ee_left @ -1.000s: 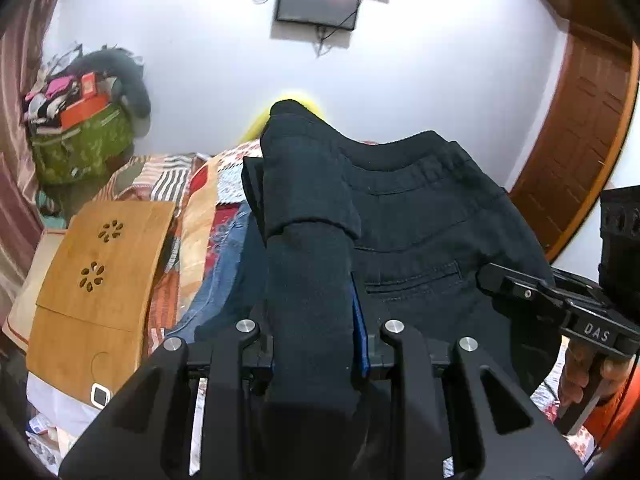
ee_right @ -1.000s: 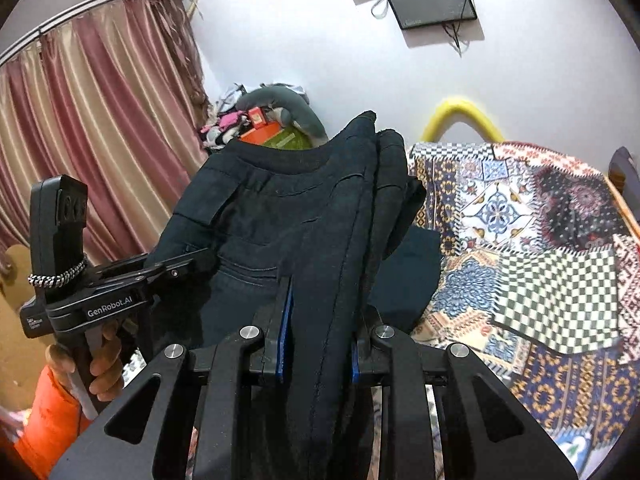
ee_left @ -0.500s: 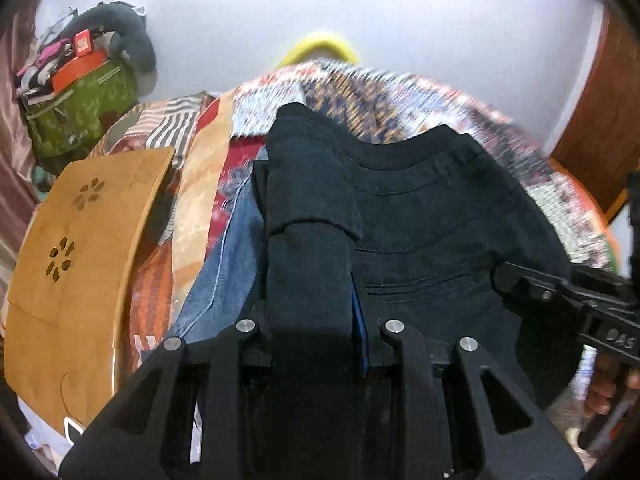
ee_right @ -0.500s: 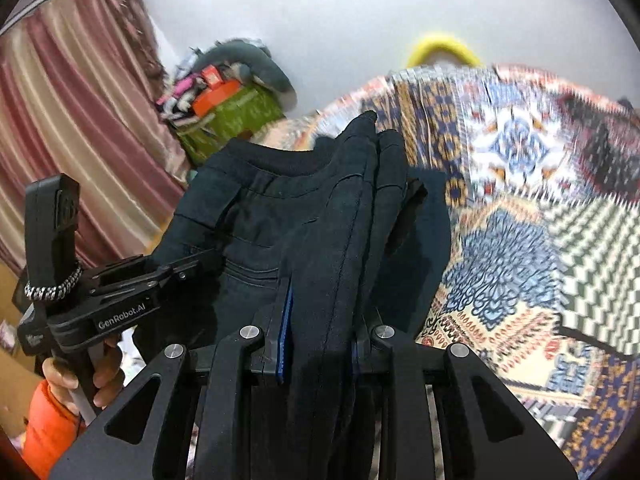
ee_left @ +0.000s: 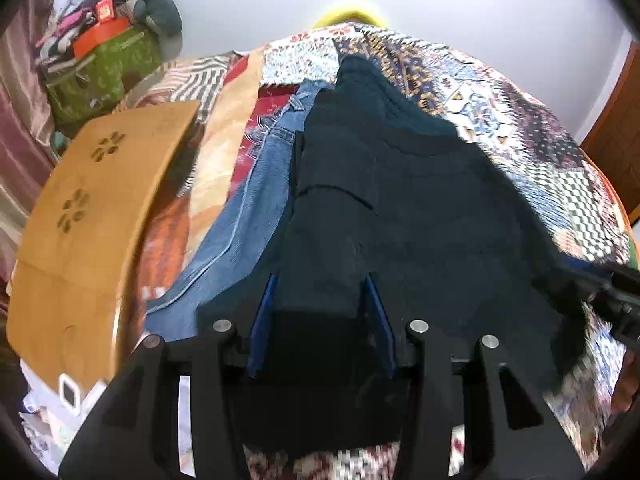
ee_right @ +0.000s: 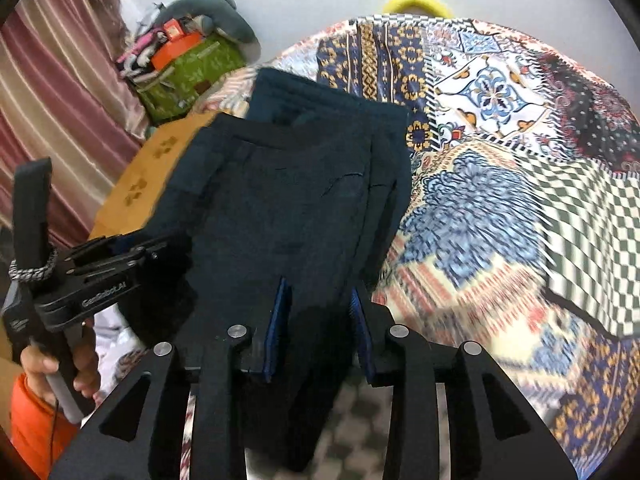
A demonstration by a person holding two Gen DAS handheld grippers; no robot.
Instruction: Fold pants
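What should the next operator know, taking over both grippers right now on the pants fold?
Left gripper: open, jaws spread around the near edge of the black pants.
Right gripper: open too, fabric loose between its jaws.
Pants: laid on the patchwork bedspread, folded over on themselves; blue jeans lie alongside, by the wooden lap table.
Done: fold laid down.
Left: withdraw grippers, probably one more fold.

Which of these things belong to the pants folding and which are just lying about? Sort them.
Part of the job: black pants, left gripper, right gripper.

Lying about: blue jeans, wooden lap table, green bag, patchwork bedspread, yellow ring.
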